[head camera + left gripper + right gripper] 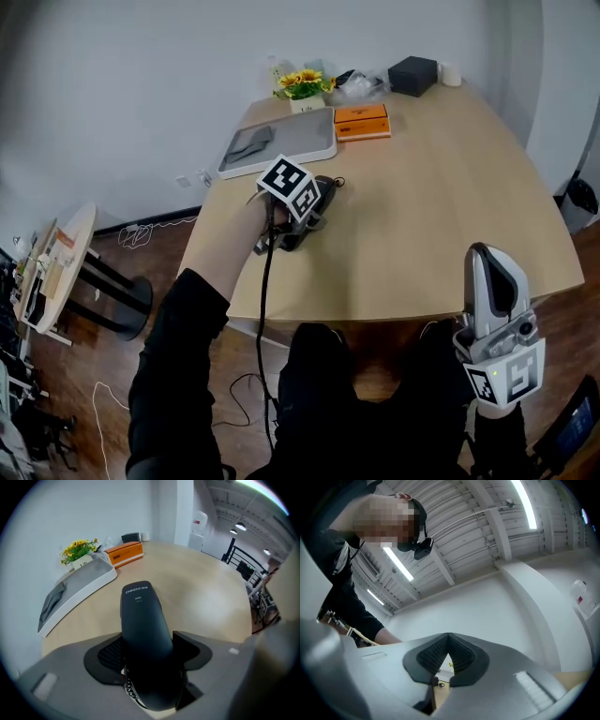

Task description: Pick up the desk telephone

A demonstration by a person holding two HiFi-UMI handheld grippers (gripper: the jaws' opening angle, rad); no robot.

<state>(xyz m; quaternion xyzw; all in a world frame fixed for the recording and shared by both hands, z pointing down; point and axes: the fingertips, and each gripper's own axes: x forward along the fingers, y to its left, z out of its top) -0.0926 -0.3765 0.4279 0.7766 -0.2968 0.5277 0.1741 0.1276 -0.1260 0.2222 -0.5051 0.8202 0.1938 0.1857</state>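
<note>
The black telephone handset point(140, 625) sits between the jaws of my left gripper point(149, 648), which is shut on it. It points out over the wooden table point(197, 592), and its coiled cord point(130, 689) shows near the jaw roots. In the head view my left gripper point(317, 202) is over the table's near left part; a dark end of the handset point(327, 184) pokes out beyond it. The phone's base is hidden. My right gripper point(489, 258) is off the table's front edge at the lower right, pointing up. Its jaws point(449, 638) meet with nothing between them.
A white tray point(291, 141) with a grey cloth point(248, 142) lies behind the left gripper, an orange box point(362, 122) beside it. Sunflowers point(303, 84), a black box point(412, 75) and a white cup point(452, 73) stand at the far edge. A small round side table point(66, 262) stands on the floor left.
</note>
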